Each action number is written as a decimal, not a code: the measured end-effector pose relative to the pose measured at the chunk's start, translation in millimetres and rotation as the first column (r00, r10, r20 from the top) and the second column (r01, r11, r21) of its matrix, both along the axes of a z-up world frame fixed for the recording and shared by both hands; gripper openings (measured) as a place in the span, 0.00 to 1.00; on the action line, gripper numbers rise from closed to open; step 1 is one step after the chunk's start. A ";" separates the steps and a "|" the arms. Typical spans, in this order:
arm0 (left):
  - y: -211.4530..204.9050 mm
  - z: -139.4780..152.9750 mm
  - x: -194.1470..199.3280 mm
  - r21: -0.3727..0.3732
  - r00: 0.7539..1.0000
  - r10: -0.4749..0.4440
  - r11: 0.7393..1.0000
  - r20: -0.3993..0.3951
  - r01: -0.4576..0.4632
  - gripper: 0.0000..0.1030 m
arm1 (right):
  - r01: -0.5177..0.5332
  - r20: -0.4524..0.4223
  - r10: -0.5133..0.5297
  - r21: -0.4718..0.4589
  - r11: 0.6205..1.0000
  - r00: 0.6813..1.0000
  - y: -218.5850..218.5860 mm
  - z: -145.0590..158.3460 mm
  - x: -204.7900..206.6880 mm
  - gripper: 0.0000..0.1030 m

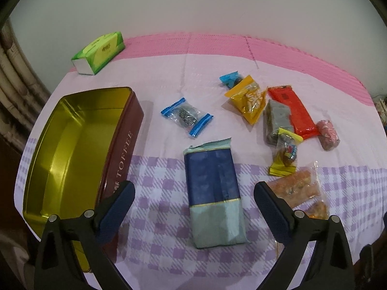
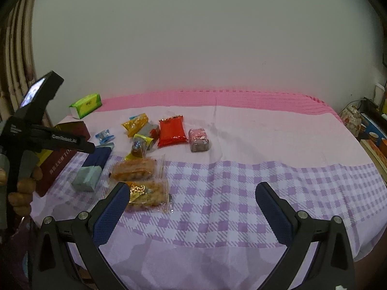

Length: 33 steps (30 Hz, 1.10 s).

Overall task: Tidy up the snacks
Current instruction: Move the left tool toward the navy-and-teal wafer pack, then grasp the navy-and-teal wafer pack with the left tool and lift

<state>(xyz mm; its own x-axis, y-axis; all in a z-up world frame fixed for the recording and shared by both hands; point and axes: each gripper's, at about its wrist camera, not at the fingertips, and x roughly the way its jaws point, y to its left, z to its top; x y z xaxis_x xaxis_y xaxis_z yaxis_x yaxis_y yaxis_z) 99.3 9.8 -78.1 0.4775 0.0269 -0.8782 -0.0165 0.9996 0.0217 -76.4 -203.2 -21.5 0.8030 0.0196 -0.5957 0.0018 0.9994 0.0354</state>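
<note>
An open toffee tin [image 1: 72, 145] with a gold inside and maroon walls stands at the left, empty; it also shows in the right wrist view [image 2: 60, 164]. A blue and pale-green packet [image 1: 212, 193] lies flat between the fingers of my open left gripper [image 1: 193, 195], which hovers above it. Loose snacks lie beyond: a blue-ended candy [image 1: 187, 116], a yellow packet [image 1: 249, 99], a red packet [image 1: 292, 111], a pink wrapped block [image 1: 327, 135]. My right gripper [image 2: 193, 200] is open and empty over the checked cloth, with clear pastry packs [image 2: 145, 188] by its left finger.
A green tissue box [image 1: 99, 53] sits at the back left. A pink and lilac checked cloth [image 2: 241, 181] covers the table, which ends at a plain wall. Clutter stands off the table's right edge [image 2: 362, 125]. The left hand-held gripper shows in the right wrist view [image 2: 36, 133].
</note>
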 end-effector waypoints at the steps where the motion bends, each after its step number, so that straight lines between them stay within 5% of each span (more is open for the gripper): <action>1: -0.5 -1.1 1.4 0.004 1.000 0.001 1.000 -0.002 -0.001 0.94 | 0.004 0.000 -0.004 0.001 1.000 1.000 -0.8 -0.1 0.3 1.00; 26: -6.2 -22.6 20.3 0.038 0.997 0.017 0.999 -0.077 -0.014 0.89 | -0.001 -0.027 0.001 0.009 1.000 1.000 -1.5 -3.4 3.2 1.00; 33: -10.0 -32.7 23.7 0.034 0.994 0.009 0.999 -0.113 -0.006 0.80 | 0.006 -0.038 -0.005 0.018 1.000 0.999 -3.6 -5.6 4.1 1.00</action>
